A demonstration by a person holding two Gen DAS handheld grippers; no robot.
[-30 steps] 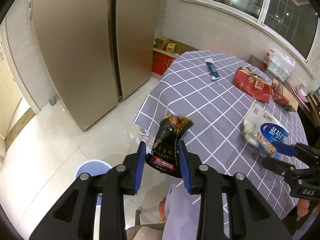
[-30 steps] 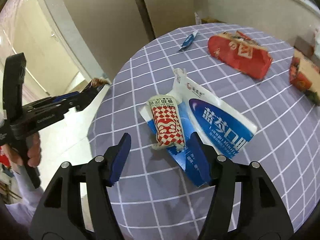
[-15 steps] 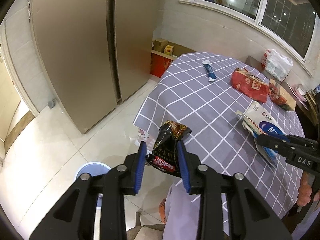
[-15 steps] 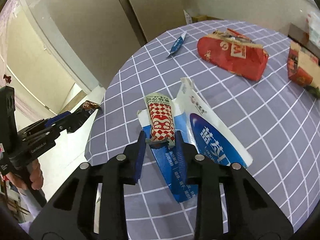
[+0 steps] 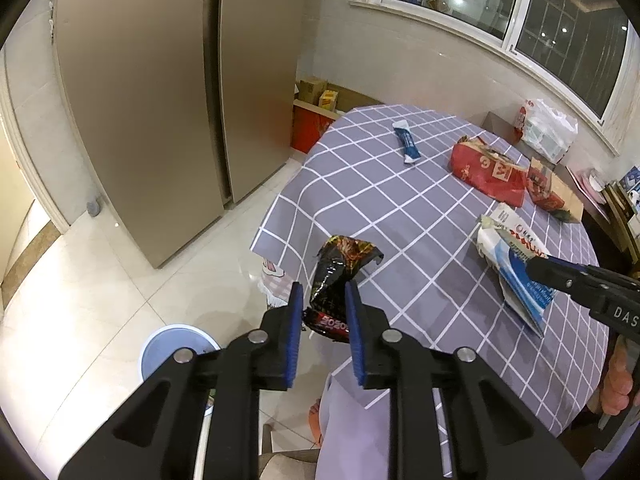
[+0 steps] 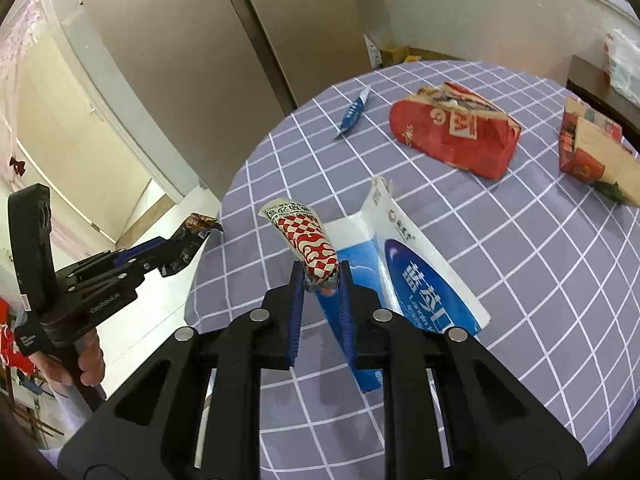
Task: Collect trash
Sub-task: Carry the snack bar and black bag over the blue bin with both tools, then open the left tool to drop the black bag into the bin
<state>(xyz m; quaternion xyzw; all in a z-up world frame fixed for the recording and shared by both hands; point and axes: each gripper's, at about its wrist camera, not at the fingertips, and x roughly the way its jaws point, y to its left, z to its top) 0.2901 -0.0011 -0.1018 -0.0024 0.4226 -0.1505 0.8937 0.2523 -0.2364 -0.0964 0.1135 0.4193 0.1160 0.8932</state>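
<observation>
Pinching crinkled black wrapper [image 5: 338, 276], glossy checkered packet [image 6: 308, 242] (both foil-like)

- Black crumpled snack wrapper [image 5: 338, 280], red label at bottom, upright, off the edge of the checked table [image 5: 400, 208].
- Red-and-white checkered wrapper [image 6: 306, 242], tilted, raised over the table's near side.
- Blue-and-white bag [image 6: 416, 276], flat, beneath the checkered one.
- Red torn bag [image 6: 452, 136], mid-table.
- Small blue sachet [image 6: 352, 112], table's far edge.
</observation>
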